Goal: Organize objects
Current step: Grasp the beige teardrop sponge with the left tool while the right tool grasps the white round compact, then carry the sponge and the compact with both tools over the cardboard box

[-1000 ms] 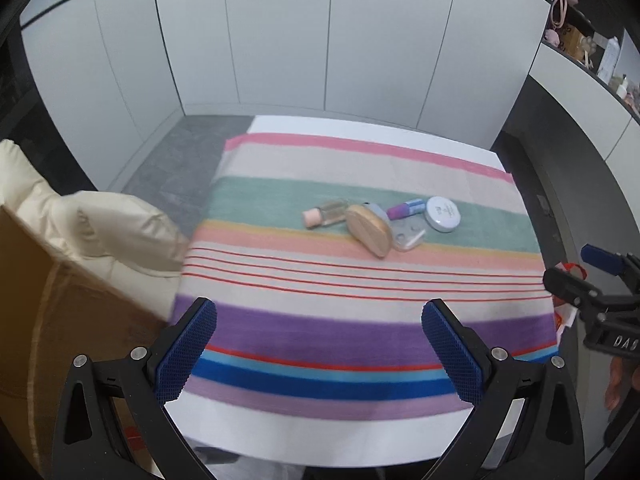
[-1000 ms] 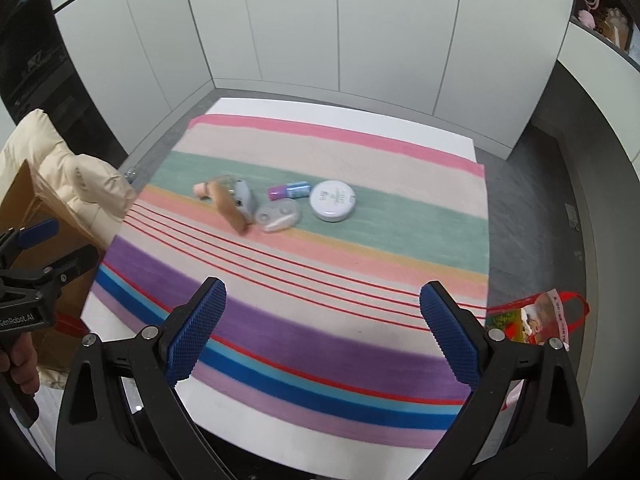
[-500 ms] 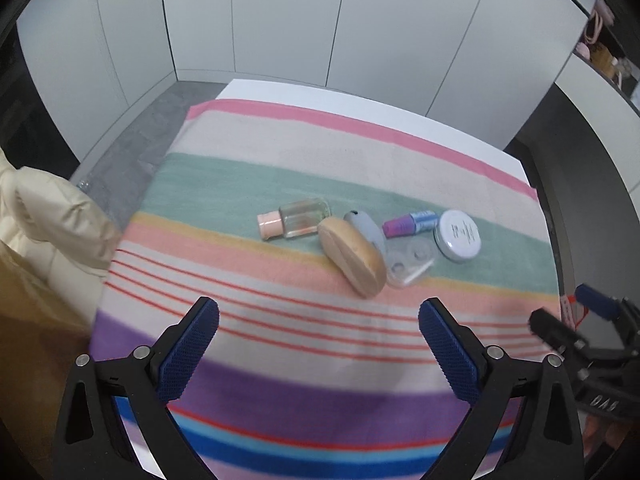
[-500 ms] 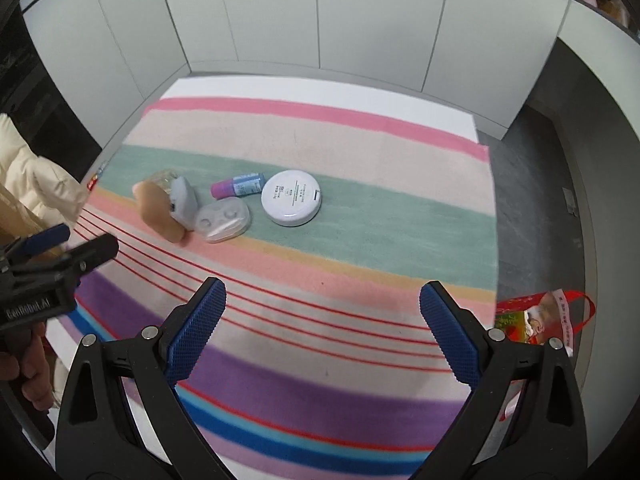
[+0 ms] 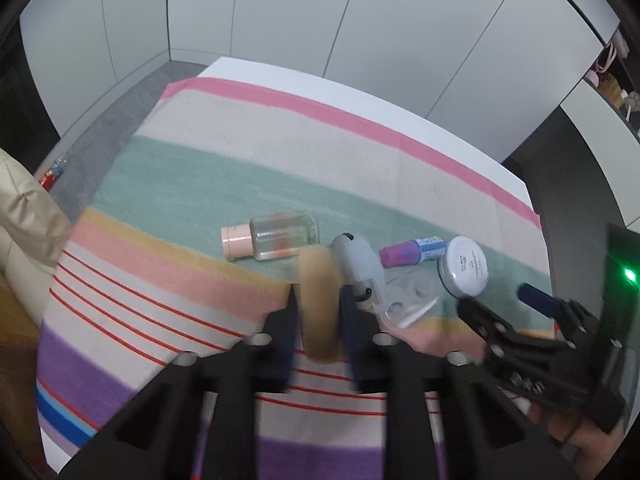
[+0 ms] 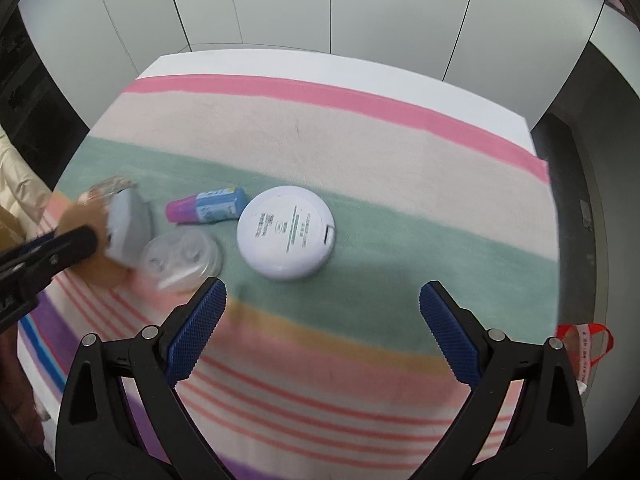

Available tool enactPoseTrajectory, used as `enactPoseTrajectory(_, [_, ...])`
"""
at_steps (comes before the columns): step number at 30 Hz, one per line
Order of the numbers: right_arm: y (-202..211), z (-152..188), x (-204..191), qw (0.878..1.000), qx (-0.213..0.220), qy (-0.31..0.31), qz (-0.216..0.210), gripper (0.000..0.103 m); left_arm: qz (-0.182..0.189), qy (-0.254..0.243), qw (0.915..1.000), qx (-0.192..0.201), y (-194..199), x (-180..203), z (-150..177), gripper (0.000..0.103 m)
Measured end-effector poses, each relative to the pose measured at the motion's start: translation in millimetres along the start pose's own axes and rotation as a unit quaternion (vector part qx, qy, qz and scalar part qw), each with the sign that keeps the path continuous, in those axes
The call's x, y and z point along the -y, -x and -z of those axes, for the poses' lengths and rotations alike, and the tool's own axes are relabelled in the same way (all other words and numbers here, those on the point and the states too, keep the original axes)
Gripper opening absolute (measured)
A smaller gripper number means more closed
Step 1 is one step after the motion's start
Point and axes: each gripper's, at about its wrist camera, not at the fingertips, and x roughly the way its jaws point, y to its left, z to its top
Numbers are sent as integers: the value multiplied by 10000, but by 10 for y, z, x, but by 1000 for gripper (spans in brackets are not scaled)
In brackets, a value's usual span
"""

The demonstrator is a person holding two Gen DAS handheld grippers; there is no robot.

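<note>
In the left wrist view, the left gripper (image 5: 316, 312) has just been closing, and its two black fingers now pinch a tan oval sponge (image 5: 318, 304) between them, the sponge standing on edge over the striped cloth (image 5: 240, 152) that covers the table. Just beyond the sponge, on the green stripe, a clear bottle (image 5: 286, 235) with a pink cap lies on its side, cap toward the left edge of the cloth. Beside the sponge on its right lies a grey-white case (image 5: 360, 264), touching a clear contact lens case (image 5: 408, 304) (blurred here). Further right, a small purple and blue tube (image 5: 412, 251) lies next to a round white compact (image 5: 464, 266), near the right edge of the cloth. The right gripper (image 5: 508, 308) enters from the lower right, with part of a hand (image 5: 576, 440) under it. A cream jacket (image 5: 24, 216) sits off the left edge.

In the right wrist view, the right gripper (image 6: 322, 320) has its blue-padded fingers spread wide with nothing between them, above the orange and pink stripes. The compact (image 6: 286, 232) lies just beyond the gap, on the green stripe, with the tube (image 6: 206, 210) to its left. The lens case (image 6: 182, 260) lies near the left pad. At the left edge, the left gripper's finger (image 6: 60, 248) crosses the sponge (image 6: 80, 216), beside the grey-white case (image 6: 126, 228). A red-handled bag (image 6: 584, 344) shows past the right edge of the cloth.
</note>
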Motion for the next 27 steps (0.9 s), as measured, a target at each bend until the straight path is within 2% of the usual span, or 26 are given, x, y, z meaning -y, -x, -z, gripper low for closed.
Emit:
enactPoseTrajectory(5, [-207, -84, -38, 9999, -23, -47, -161, 96, -64, -26, 9999, -72, -20, -1, -11, 14])
enactPoseTrajectory(7, [-204, -108, -99, 9998, 119, 135, -48, 74, -73, -14, 9999, -126, -24, -16, -23, 13])
enactPoseTrajectory(9, [-178, -136, -164, 9992, 188, 348, -44, 60, -70, -39, 9998, -165, -13, -13, -31, 13])
enactPoseTrajectory(16, [-18, -66, -176, 9996, 49, 180, -194, 59, -156, -208, 9994, -206, 140, 37, 26, 12])
enactPoseTrajectory(27, [806, 256, -187, 9990, 299, -22, -339, 59, -211, -485, 9986, -37, 774, 191, 250, 11])
